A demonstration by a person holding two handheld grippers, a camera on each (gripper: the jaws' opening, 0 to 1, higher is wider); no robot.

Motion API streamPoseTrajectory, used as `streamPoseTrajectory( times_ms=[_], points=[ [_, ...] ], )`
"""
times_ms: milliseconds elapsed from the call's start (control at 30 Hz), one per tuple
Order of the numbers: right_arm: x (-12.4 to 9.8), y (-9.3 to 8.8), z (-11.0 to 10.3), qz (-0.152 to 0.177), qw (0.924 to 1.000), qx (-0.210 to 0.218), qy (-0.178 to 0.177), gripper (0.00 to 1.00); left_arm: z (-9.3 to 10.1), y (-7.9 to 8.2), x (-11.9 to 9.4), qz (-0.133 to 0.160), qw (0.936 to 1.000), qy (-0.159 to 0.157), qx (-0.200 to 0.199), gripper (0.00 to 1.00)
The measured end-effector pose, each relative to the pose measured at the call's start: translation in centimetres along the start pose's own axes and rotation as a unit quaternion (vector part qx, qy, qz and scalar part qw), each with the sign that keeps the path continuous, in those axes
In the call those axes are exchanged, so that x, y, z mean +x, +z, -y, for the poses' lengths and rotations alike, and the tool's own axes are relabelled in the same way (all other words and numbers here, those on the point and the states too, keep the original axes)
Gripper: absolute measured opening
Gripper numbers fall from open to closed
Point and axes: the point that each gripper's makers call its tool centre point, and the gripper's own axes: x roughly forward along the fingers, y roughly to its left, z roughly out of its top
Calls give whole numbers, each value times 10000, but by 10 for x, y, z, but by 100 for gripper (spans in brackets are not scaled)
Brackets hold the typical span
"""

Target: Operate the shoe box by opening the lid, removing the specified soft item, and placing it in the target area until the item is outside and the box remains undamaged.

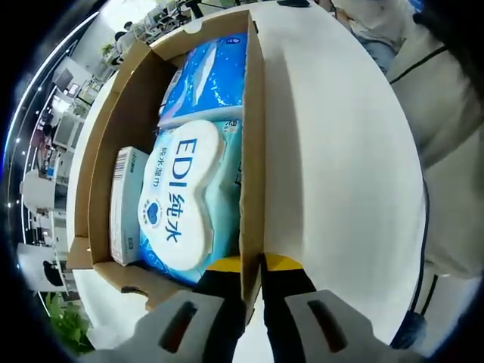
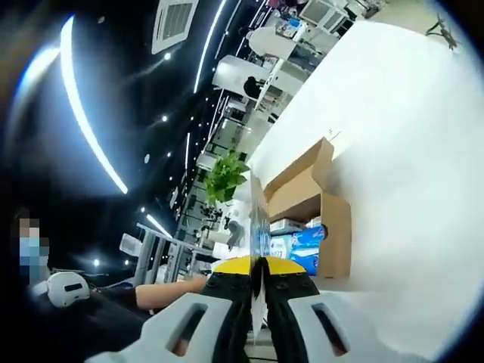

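An open brown cardboard shoe box (image 1: 253,113) lies on a white table (image 1: 333,151). Inside lies a soft white-and-blue pack of wet wipes (image 1: 178,197), with a blue pack (image 1: 204,76) beyond it and a small white carton (image 1: 125,204) beside it. My left gripper (image 1: 253,283) is shut on the box's near side wall. In the right gripper view the same box (image 2: 336,227) shows its blue packs (image 2: 302,246). My right gripper (image 2: 257,291) is shut on the thin lid (image 2: 259,219), which I see edge-on.
The white table (image 2: 408,151) stretches wide beside the box. A person in light clothes (image 1: 446,113) stands at the table's edge. A green plant (image 2: 225,178) and office desks lie beyond, and another person's arm (image 2: 162,291) shows low in the right gripper view.
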Motion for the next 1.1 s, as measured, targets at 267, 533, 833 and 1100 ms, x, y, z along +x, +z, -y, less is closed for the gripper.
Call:
streamPoseTrajectory(
  times_ms=[267, 533, 833, 1100],
  points=[
    [-11, 5, 3, -32, 9999, -71, -99, 0, 0, 0, 0, -5, 10000, -25, -15, 5],
    [-22, 10, 15, -33, 9995, -92, -292, 0, 0, 0, 0, -10, 10000, -34, -20, 5],
    [-34, 30, 32, 100, 9980, -210, -582, 0, 0, 0, 1, -16, 10000, -41, -26, 5],
    [-40, 45, 34, 164, 9976, -250, -623, 0, 0, 0, 0, -18, 10000, -53, -25, 5]
  ],
)
